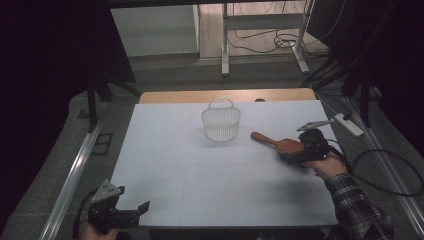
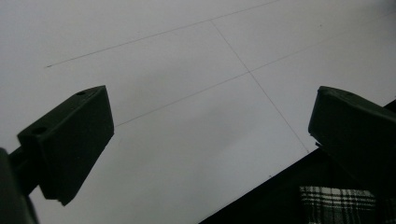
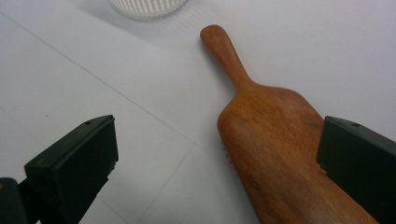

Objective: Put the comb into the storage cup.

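A brown wooden brush (image 1: 272, 141) lies flat on the white table (image 1: 200, 185), right of middle, its handle pointing toward a white slatted basket (image 1: 221, 122). My right gripper (image 1: 291, 153) is open at the brush's broad end. In the right gripper view the brush (image 3: 275, 135) lies between the jaws of the gripper (image 3: 217, 144), close to the right one, with short bristles showing along its lower edge. The basket's base (image 3: 147, 5) shows at the top of that view. My left gripper (image 1: 137, 212) hangs open and empty over the table's near left corner (image 2: 212, 112).
The basket stands upright at the back middle, a short way from the brush handle. A plaid sleeve (image 2: 336, 203) shows beyond the table's front edge. A power strip (image 1: 350, 125) and cables lie on the floor at the right. A wooden strip (image 1: 200, 96) borders the far side.
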Demonstrator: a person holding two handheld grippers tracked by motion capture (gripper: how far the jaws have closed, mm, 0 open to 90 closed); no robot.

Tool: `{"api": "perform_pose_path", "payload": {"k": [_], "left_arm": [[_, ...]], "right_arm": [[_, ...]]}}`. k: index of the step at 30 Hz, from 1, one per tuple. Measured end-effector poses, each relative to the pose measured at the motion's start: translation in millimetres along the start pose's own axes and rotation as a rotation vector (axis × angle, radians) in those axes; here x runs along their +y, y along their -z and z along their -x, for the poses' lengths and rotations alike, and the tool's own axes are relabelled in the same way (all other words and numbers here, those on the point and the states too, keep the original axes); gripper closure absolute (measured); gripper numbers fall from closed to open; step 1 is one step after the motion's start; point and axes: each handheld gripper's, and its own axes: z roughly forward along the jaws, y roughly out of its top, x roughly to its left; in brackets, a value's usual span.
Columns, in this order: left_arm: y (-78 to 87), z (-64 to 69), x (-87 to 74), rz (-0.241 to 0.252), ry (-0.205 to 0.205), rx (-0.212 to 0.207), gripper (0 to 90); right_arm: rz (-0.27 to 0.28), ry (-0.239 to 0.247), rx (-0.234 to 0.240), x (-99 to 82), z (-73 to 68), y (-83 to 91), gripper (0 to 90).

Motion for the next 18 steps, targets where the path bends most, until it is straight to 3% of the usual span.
{"api": "perform_pose_path", "payload": {"k": [13, 18], "left_arm": [[0.0, -0.4, 0.0, 0.001, 0.002, -0.003, 1.2], [0.1, -0.5, -0.1, 0.003, 0.004, -0.003, 1.2]], "right_arm": [[-0.005, 0.007, 0.004, 18.9, 4.9, -20.0, 0.0], [-0.033, 0.018, 0.002, 26.0, 5.4, -30.0, 0.0]]}}
